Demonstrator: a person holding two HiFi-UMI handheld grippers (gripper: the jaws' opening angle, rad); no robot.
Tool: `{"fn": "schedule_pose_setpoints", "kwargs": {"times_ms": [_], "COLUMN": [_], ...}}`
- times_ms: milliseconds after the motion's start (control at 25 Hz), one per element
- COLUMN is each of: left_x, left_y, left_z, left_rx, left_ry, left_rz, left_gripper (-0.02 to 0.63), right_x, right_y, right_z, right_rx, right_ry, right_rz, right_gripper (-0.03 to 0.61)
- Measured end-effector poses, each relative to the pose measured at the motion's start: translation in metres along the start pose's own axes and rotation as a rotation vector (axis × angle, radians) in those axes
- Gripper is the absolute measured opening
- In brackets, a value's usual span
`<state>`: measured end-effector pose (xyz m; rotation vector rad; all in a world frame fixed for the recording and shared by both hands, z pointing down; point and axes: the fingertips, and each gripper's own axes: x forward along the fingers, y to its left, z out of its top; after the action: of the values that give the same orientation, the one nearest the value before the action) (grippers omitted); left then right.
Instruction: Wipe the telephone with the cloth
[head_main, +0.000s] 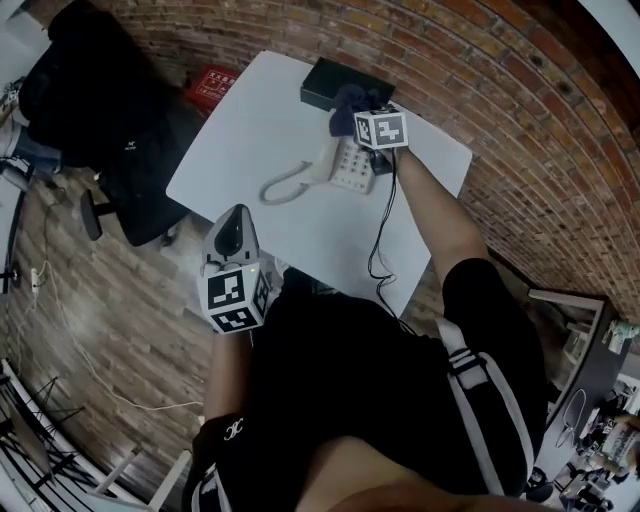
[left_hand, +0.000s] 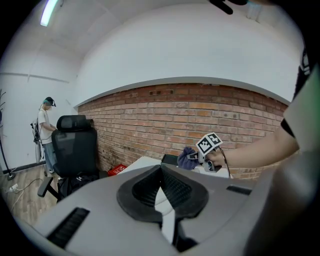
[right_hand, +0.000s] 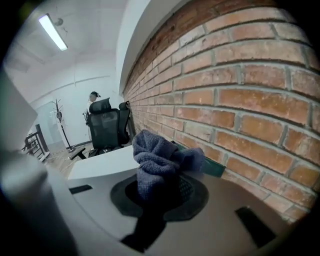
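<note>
Nearest the person, the left gripper (head_main: 232, 228) hangs over the near edge of the white table (head_main: 260, 120), its jaws drawn together on nothing. Mid-table sits the telephone (head_main: 350, 165), its handset (head_main: 285, 187) lying off the cradle to the left, cord trailing. The right gripper (right_hand: 160, 187) pinches a bunched dark blue cloth (right_hand: 157, 160) over the telephone's far end. A black box (head_main: 330, 82) lies beyond it at the table's far edge, before a brick wall (right_hand: 240, 100).
</note>
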<state>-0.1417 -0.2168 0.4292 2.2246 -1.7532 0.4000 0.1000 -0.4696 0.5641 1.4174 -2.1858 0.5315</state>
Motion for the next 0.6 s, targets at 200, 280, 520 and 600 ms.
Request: {"fn": "schedule_pose_setpoints", "kwargs": {"times_ms": [200, 280, 520, 600], "left_x": [0.002, 0.002, -0.002, -0.004], "left_y": [0.004, 0.006, 0.005, 0.005], "left_z": [-0.003, -0.003, -0.009, -0.011], "left_rx": [-0.004, -0.010, -0.008, -0.007], "left_ry": [0.011, 0.011, 0.030, 0.034], "left_rz": [0.021, 0.032, 0.051, 0.055], "left_gripper": [0.000, 0.000, 0.000, 0.000], "right_x": [0.024, 0.031, 0.036, 0.034], "right_y": [-0.006, -0.001, 0.031, 0.039], "right_z": [-0.023, -0.033, -0.055, -0.061], "right_rx": [-0.054, -0.069, -0.076, -0.067], "right_ry": [0.123, 0.159, 0.184, 0.169], "right_rz": [-0.026, 0.003, 0.116, 0.134], "right_gripper": [0.025, 0.025, 0.025, 0.025]}}
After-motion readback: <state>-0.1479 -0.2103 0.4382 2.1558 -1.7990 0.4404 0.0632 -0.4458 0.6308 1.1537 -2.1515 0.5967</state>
